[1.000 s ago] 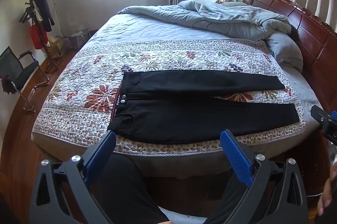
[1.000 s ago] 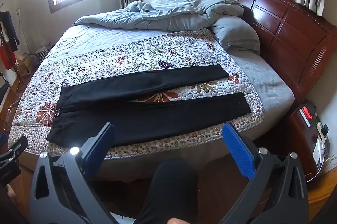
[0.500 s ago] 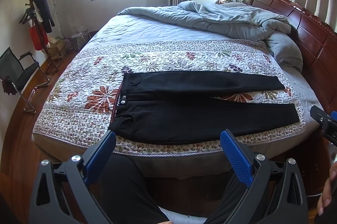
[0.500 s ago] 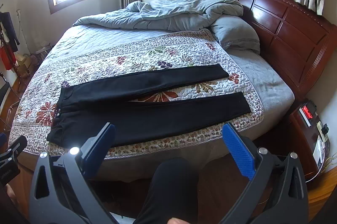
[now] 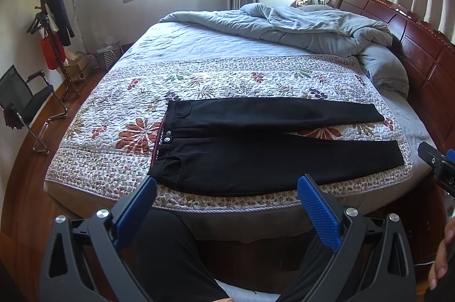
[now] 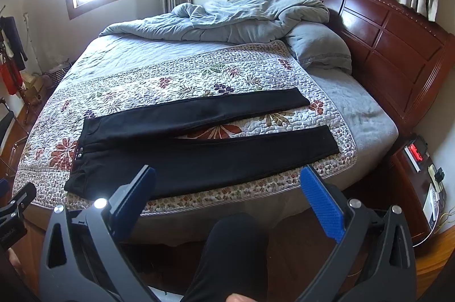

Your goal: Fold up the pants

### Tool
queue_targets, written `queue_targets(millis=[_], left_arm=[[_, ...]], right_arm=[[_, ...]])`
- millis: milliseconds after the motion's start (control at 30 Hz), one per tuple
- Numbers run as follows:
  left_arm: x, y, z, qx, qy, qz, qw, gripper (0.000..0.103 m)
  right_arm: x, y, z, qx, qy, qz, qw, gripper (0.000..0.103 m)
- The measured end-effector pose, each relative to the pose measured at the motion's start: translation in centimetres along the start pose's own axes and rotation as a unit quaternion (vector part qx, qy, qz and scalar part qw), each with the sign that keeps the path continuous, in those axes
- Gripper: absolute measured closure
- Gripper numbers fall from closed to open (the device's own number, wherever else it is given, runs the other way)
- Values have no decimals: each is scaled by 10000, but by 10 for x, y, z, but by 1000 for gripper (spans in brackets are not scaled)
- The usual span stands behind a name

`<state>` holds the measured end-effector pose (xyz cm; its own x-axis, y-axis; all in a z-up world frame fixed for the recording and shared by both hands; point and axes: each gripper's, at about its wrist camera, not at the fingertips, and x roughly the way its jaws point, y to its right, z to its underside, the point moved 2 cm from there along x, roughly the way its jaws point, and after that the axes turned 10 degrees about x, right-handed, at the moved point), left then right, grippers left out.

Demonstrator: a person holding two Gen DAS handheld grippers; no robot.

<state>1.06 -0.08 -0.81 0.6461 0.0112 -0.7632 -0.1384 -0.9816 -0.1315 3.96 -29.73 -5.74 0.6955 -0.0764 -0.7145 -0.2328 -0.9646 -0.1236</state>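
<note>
Black pants (image 5: 256, 148) lie flat on the floral quilt (image 5: 113, 108), waistband to the left, two legs spread apart toward the right. They also show in the right wrist view (image 6: 199, 154). My left gripper (image 5: 227, 199) is open and empty, held in front of the bed's near edge, below the waist area. My right gripper (image 6: 227, 194) is open and empty, held in front of the near edge, below the near leg. Each gripper's edge shows in the other's view.
A grey duvet (image 5: 284, 26) and pillow (image 6: 321, 51) lie at the far side by the wooden headboard (image 6: 384, 46). A nightstand (image 6: 418, 182) stands at the right. A chair (image 5: 25, 103) and coat rack (image 5: 51, 31) stand at the left. The person's legs (image 6: 236, 253) are below.
Both views have shifted very slightly; the pants and grippers look unchanged.
</note>
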Motion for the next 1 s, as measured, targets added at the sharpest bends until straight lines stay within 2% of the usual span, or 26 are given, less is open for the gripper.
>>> queue_targets(millis=[1000], left_arm=[[2, 1, -1, -10, 1, -25, 10000, 4]], right_arm=[[3, 1, 0, 9, -28, 11, 10000, 2]])
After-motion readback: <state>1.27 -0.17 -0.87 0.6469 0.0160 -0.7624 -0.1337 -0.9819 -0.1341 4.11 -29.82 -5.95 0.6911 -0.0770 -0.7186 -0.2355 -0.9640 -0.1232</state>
